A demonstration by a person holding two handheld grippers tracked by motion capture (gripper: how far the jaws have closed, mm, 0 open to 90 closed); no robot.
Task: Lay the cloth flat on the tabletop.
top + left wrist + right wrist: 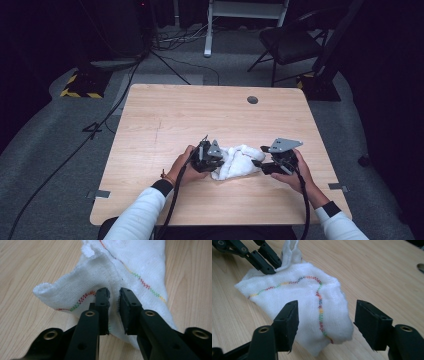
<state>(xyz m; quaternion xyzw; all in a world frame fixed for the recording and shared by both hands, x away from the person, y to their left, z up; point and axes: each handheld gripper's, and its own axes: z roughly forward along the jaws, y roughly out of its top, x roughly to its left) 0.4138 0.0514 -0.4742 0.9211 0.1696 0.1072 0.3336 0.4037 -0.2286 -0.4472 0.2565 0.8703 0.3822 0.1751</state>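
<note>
White knit cloth with rainbow zigzag stitching (236, 162) bunched at tabletop (200, 115) 6 o'clock, long axis 9-to-3; left hand-held gripper (114, 293) nearly closed, pinching a fold at 9, right hand-held gripper (325, 315) wide open, empty, at 3.

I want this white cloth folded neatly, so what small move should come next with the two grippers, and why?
Probably bring the right gripper forward and close it on the white cloth: its jaws stand wide, touching nothing, while the left gripper already pinches a ridge of the cloth.
</note>
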